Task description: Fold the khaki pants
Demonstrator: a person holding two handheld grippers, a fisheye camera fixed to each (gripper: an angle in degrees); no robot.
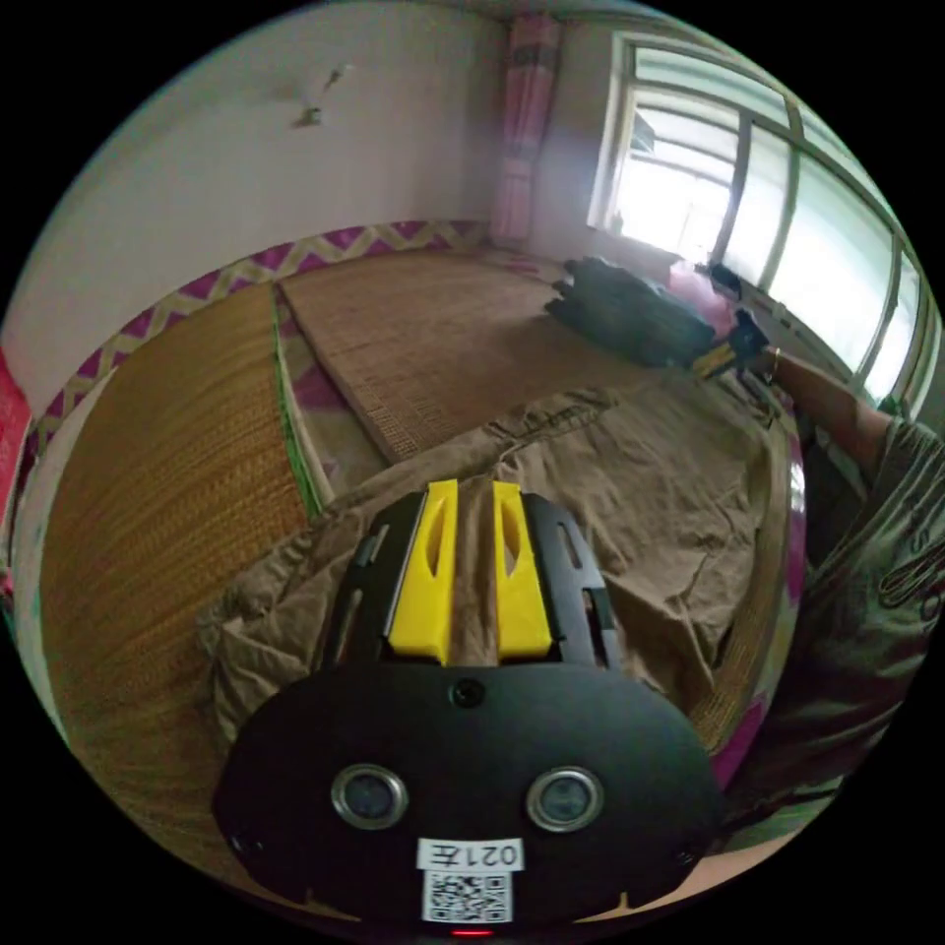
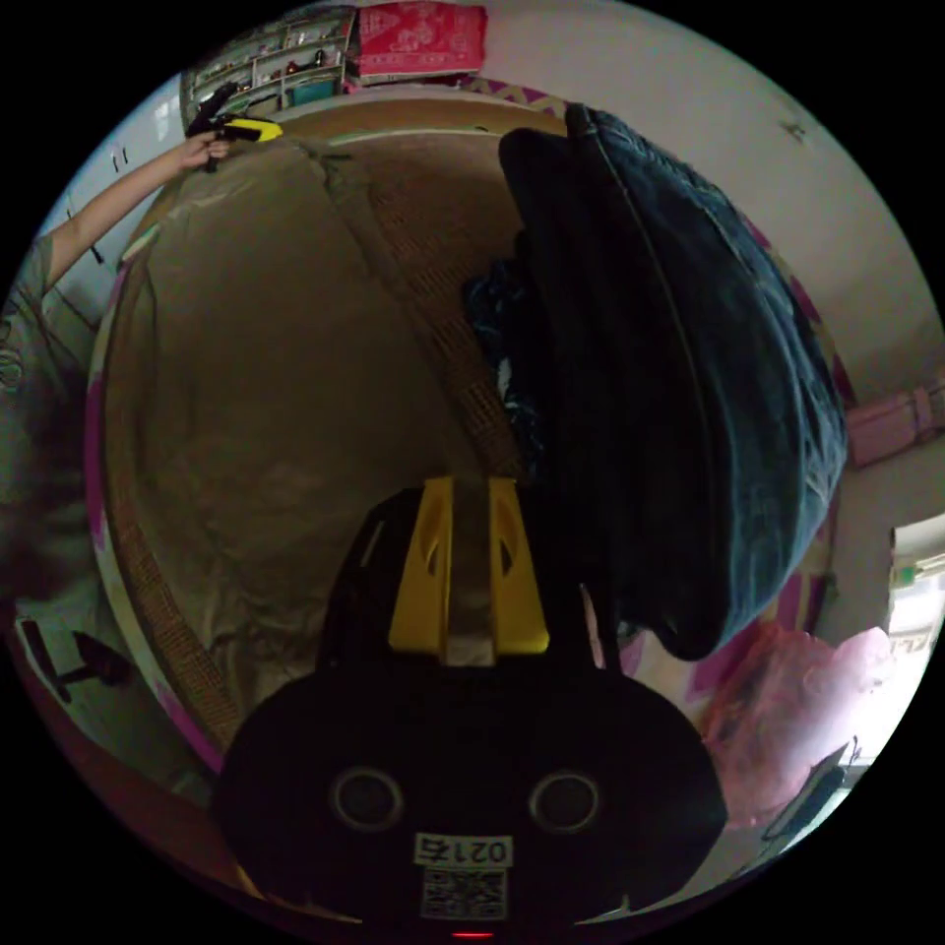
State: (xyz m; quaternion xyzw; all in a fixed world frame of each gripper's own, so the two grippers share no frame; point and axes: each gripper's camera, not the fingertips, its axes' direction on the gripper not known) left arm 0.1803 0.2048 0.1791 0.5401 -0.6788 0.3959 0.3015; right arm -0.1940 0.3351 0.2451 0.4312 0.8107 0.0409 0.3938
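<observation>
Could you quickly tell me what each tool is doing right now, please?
Left tool: shut on the pants.
Right tool: shut on the pants, beside the dark clothes.

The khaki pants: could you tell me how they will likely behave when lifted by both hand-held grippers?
The pants will probably sag between the left hand-held gripper and right hand-held gripper, since they lie creased and rumpled. They likely drag rather than slide on the woven mat.

A home bedroom: woven straw mats (image 1: 167, 472), pink curtain (image 1: 522, 128), big window (image 1: 768, 217), wall shelves (image 2: 281, 64).
</observation>
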